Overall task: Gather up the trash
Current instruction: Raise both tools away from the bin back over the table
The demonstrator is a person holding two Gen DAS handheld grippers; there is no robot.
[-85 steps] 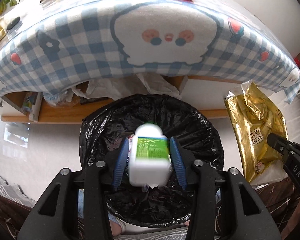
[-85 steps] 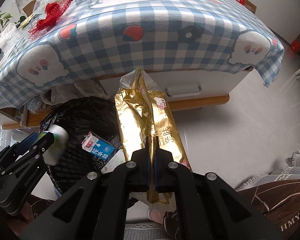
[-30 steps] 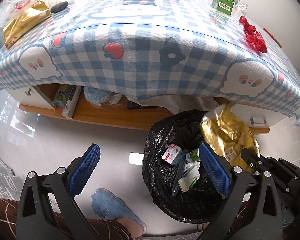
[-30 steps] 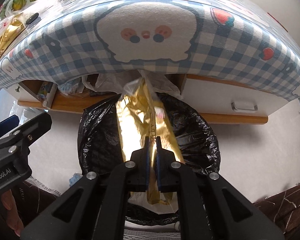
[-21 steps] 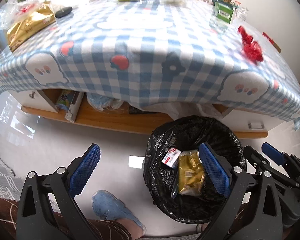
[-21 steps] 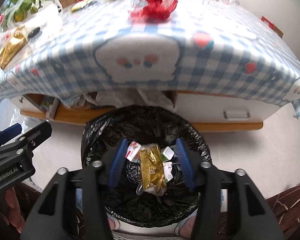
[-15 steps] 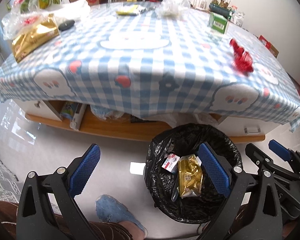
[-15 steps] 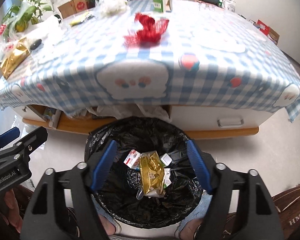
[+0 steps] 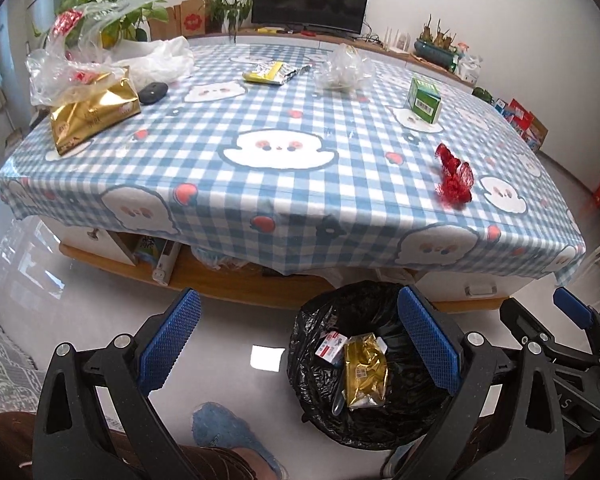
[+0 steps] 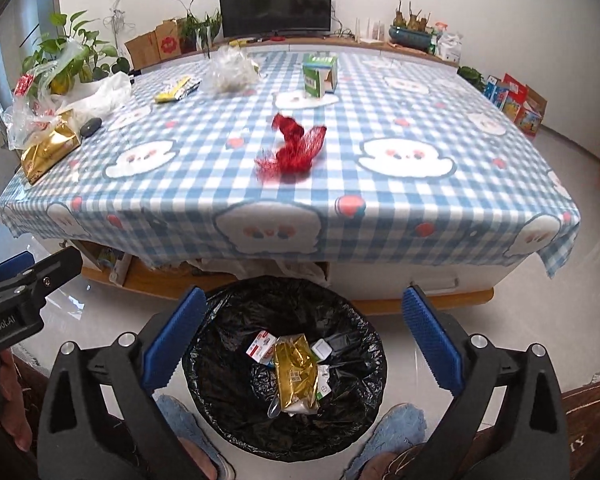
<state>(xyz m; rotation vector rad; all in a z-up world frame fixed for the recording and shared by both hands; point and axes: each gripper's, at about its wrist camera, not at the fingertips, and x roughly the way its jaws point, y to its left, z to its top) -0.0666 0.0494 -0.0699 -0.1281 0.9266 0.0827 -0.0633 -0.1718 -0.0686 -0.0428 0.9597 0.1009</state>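
A black-bagged trash bin (image 10: 352,408) stands on the floor before the table; it also shows in the left wrist view (image 9: 312,396). In it lie a gold wrapper (image 10: 296,372) (image 9: 365,372) and small cartons. My left gripper (image 9: 300,340) is open and empty, above the floor left of the bin. My right gripper (image 10: 304,334) is open and empty, straight above the bin. On the checked tablecloth (image 10: 400,200) lie a red net (image 10: 294,148) (image 9: 454,180), a green carton (image 10: 319,75) (image 9: 424,100), a gold bag (image 9: 92,116) (image 10: 50,150), a yellow wrapper (image 9: 268,73) and crumpled clear plastic (image 10: 230,68) (image 9: 342,67).
A black mouse-like object (image 9: 153,92) and white plastic bags (image 9: 160,60) sit at the table's left. Plants and a TV (image 10: 276,4) line the back wall. A shelf under the table holds clutter (image 9: 160,256). My feet in blue slippers (image 10: 396,424) flank the bin.
My left gripper let the white bottle drop, and my right opened and dropped the gold wrapper into the bin. Both grippers then rose and tilted up, bringing the tabletop into view.
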